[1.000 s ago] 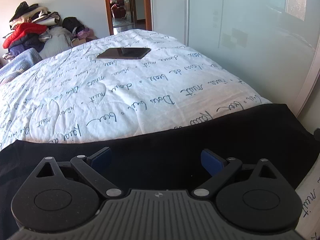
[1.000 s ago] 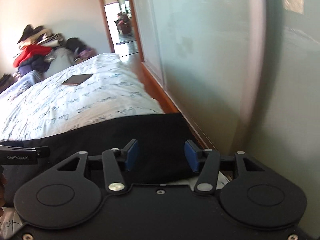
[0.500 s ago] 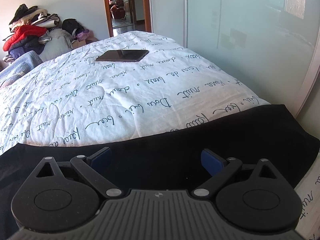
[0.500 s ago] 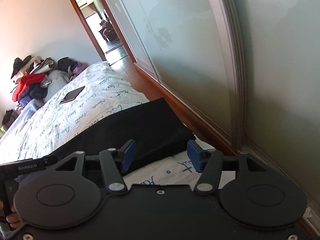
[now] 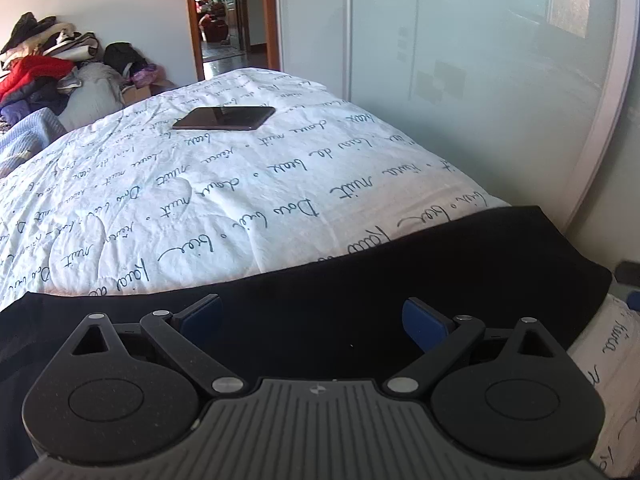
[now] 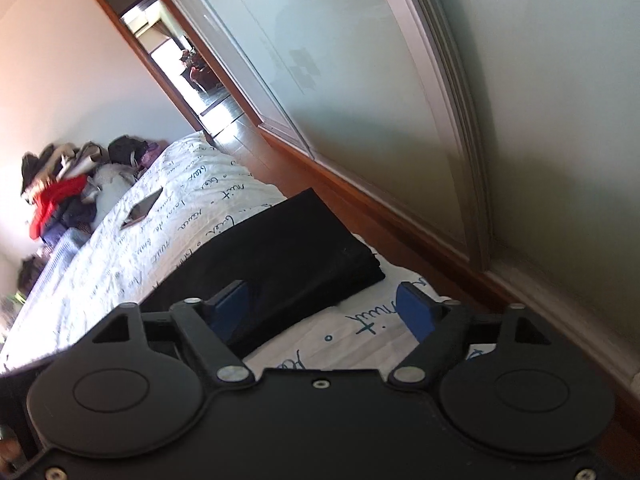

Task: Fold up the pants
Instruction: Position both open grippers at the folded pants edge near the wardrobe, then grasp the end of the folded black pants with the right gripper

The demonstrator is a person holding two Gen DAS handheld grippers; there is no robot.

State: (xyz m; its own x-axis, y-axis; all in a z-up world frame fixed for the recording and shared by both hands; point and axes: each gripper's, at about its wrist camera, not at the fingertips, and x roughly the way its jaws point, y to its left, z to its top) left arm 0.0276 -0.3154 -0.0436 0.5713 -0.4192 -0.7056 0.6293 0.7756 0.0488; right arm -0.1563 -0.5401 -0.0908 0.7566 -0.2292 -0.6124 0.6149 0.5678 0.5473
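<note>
the black pants (image 5: 360,280) lie flat in a long band across the near end of the bed (image 5: 240,184), spread out, it seems, so a fold can be laid over. the left claw (image 5: 312,320) hangs above the cloth, wide open and empty. the right claw (image 6: 324,312) has just been opening; it straddles the pants' near edge, gripping nothing. the right end sits at the bed's edge; open quilt lies beyond, up to the phone (image 5: 224,118).
</note>
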